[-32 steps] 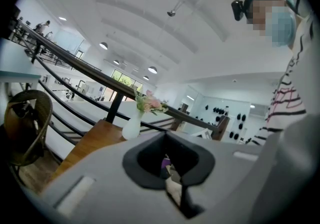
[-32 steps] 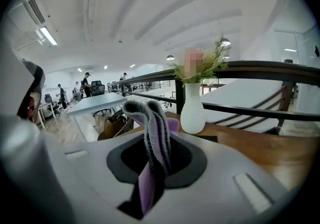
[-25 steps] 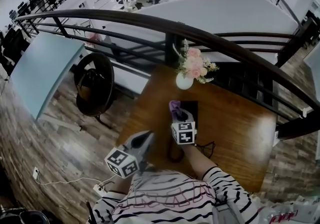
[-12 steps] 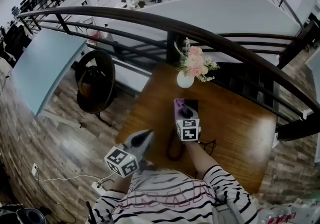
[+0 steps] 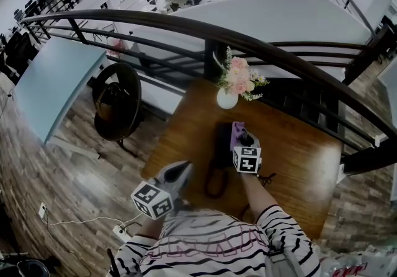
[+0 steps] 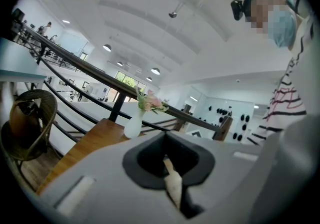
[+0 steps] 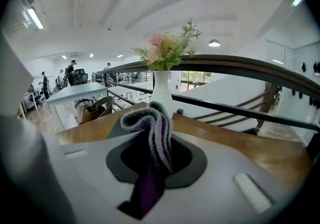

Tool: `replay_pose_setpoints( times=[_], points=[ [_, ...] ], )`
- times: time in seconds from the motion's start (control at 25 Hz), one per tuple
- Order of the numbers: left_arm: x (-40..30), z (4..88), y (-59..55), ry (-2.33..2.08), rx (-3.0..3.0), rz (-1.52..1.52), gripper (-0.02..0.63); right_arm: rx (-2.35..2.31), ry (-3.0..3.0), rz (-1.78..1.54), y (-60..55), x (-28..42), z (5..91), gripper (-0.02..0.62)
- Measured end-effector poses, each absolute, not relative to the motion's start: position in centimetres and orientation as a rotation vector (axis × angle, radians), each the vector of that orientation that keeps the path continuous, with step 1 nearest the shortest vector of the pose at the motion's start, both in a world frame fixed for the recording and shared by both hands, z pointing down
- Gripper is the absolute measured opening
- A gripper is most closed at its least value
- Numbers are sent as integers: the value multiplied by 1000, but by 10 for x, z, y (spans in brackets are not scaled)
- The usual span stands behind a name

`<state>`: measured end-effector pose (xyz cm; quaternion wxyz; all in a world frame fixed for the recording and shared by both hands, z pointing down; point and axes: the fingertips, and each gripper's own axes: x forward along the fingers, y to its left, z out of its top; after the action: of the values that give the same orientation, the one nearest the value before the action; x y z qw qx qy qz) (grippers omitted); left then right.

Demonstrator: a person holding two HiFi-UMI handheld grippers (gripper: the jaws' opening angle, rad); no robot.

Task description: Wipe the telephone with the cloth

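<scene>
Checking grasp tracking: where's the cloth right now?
Head view, centre-right: the purple cloth is pinched in the right gripper, over the dark telephone's right edge on the wooden table, just short of the white flower vase.

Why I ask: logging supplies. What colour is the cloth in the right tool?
The cloth is purple, grey-striped at the edge; see the right gripper view.

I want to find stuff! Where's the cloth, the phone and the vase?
cloth (image 7: 155, 138): right gripper view, its grey ribbed fold.
telephone (image 5: 222, 145): head view, its dark body.
vase (image 5: 227, 100): head view, its white belly.
</scene>
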<state>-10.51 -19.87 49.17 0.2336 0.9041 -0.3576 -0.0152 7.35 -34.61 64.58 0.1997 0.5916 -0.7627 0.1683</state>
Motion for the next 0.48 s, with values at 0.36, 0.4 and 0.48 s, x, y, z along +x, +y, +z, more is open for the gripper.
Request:
replay_pose_setpoints(
  times=[0.36,0.4,0.48],
  points=[
    [-97,494,-196,-972,2488,-33,-2,1734,-2079,498,-342,109,647,54],
    [-97,494,-195,-971,2488,-32,-1,1732,-2088,495,-341,108,645,54],
    [-95,495,-195,-964,2489,-30,-2,1728,-2112,488,-338,101,640,54]
  ],
)
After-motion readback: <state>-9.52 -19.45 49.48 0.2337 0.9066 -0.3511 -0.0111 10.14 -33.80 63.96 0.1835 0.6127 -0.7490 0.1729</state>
